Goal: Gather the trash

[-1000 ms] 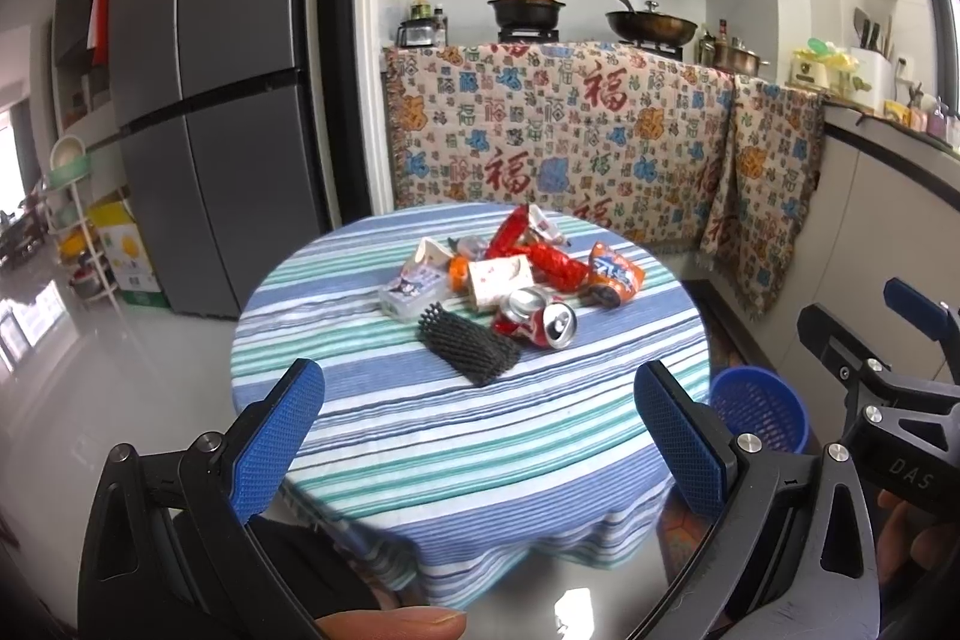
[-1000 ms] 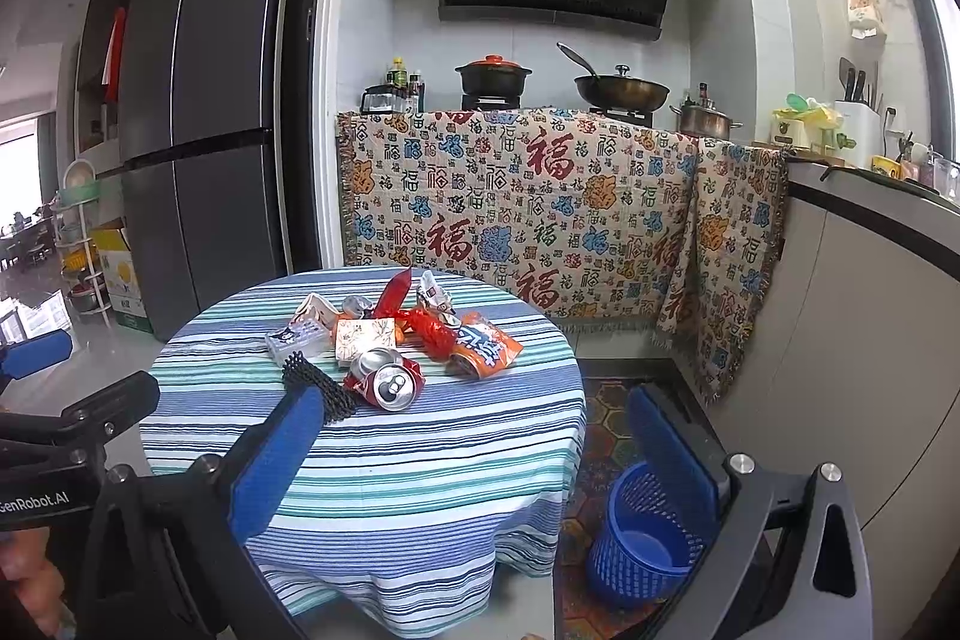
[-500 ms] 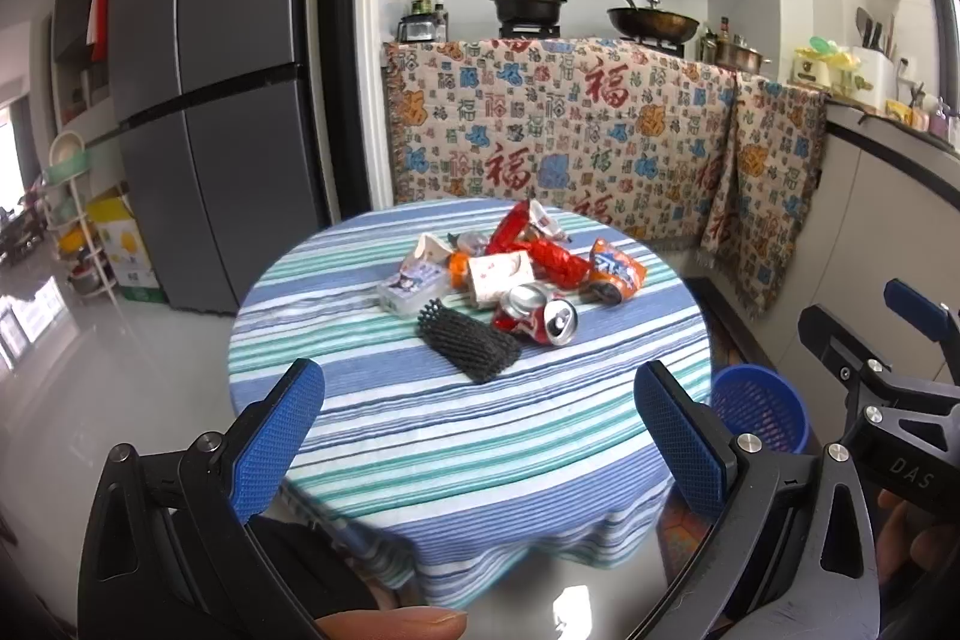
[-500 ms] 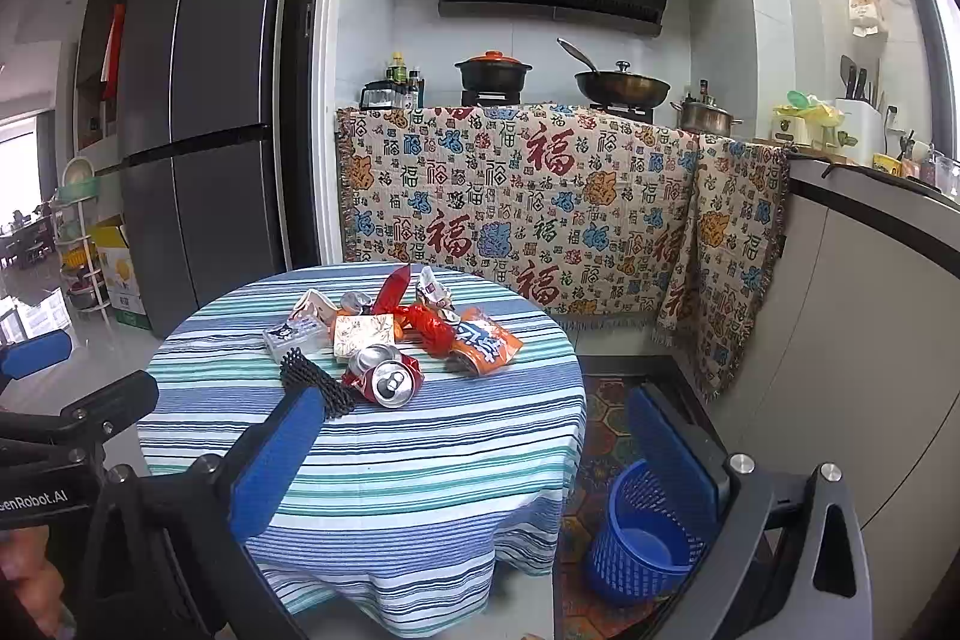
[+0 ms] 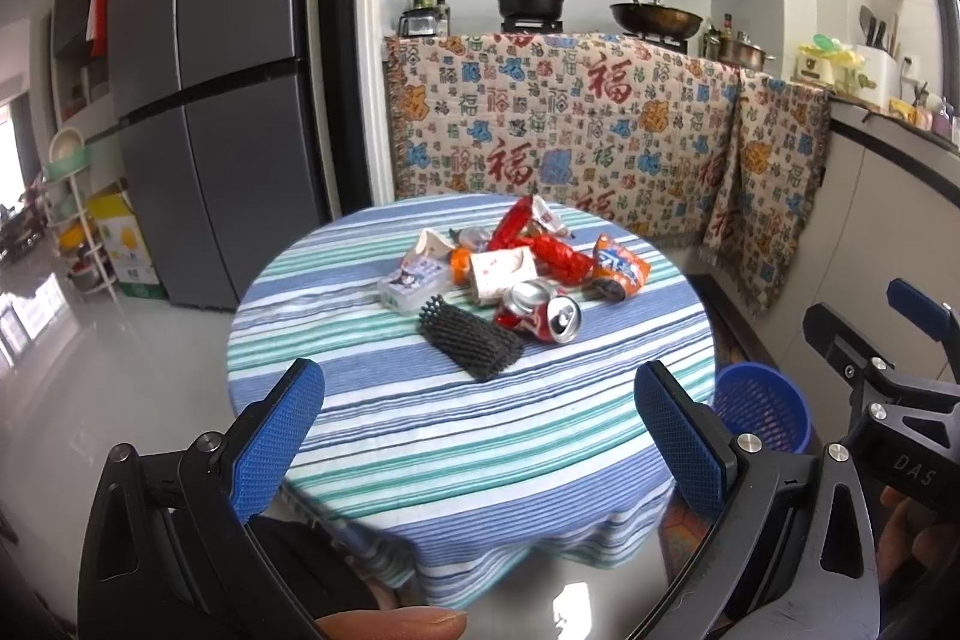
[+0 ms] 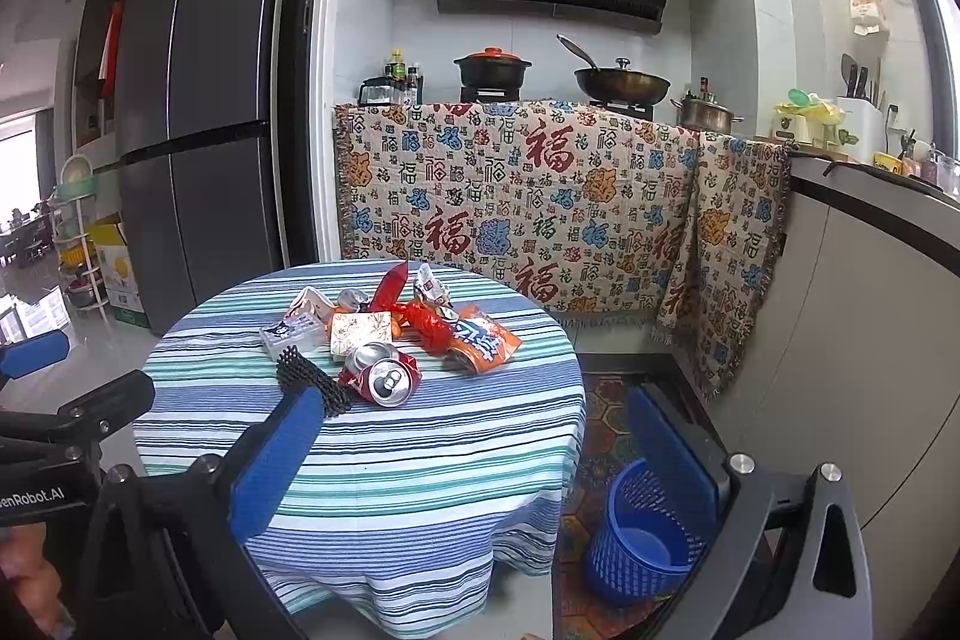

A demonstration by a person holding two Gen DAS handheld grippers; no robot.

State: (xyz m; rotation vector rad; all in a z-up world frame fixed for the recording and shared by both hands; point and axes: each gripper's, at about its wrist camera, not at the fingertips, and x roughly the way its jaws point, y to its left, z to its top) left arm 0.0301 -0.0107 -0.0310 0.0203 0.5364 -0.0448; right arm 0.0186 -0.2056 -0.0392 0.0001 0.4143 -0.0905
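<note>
Both grippers, left gripper (image 5: 480, 430) and right gripper (image 6: 474, 454), hang wide and empty short of the round striped-cloth desk (image 5: 420, 436). Crushed red aluminium can (image 5: 543, 316) lies mid-desk w/ wrappers (light, slick, dented); probably best pinched across its flattened waist.

Trash pile (image 5: 510, 280) on table (image 5: 468, 436) ctr; bin (image 6: 645, 538) on floor, right.

Bright daylight, blown out at far left and right edges. Glare streaks on floor (image 5: 90, 388), lower left. Strong fisheye bending, black vignette corners. Focus sharp.
</note>
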